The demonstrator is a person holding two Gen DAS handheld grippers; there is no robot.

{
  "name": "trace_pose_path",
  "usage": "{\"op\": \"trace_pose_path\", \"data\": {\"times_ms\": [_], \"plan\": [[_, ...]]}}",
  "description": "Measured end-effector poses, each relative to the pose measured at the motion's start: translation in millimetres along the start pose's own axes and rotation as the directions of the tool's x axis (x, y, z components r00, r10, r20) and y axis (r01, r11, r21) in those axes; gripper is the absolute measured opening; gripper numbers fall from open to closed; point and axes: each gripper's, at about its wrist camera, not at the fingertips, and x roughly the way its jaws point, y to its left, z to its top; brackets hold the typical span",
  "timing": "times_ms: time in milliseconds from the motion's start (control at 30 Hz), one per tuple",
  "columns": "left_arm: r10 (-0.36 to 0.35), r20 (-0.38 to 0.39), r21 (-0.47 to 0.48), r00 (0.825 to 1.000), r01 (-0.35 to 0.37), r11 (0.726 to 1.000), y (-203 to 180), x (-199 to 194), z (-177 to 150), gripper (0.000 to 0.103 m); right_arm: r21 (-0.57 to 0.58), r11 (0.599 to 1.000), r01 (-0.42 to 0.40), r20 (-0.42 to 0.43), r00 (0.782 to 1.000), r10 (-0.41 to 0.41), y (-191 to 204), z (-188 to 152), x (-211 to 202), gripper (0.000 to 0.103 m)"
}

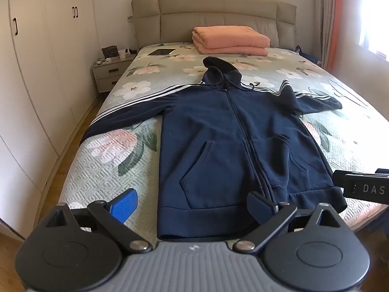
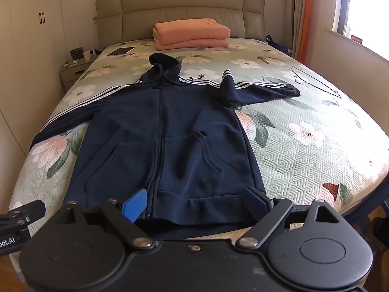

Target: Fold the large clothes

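A navy zip hoodie [image 1: 231,131] with white sleeve stripes lies flat, front up, on the floral bed [image 1: 109,150]. Its hood points to the headboard and both sleeves are spread out; the right sleeve is bunched near the shoulder. It also shows in the right wrist view [image 2: 165,131]. My left gripper [image 1: 192,206] is open and empty, just above the hem at the foot of the bed. My right gripper [image 2: 197,203] is open and empty over the hem's right half, and its body shows at the right edge of the left wrist view [image 1: 359,185].
A folded pink blanket [image 1: 231,40] and a tablet [image 1: 161,52] lie near the headboard. A wire hanger [image 2: 316,80] lies on the bed's right side. A nightstand [image 1: 111,70] and wardrobes [image 1: 36,73] stand at left. A window and curtain are at right.
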Motion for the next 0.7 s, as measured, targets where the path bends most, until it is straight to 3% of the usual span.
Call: {"op": "trace_pose_path", "data": {"times_ms": [700], "plan": [[-0.028,0.000,-0.005,1.000,0.028,1.000,3.5,0.7,-7.1,0.097,0.021,0.999,-0.038,-0.022,0.999,0.039,-3.1,-0.7,-3.4,0.103]]}}
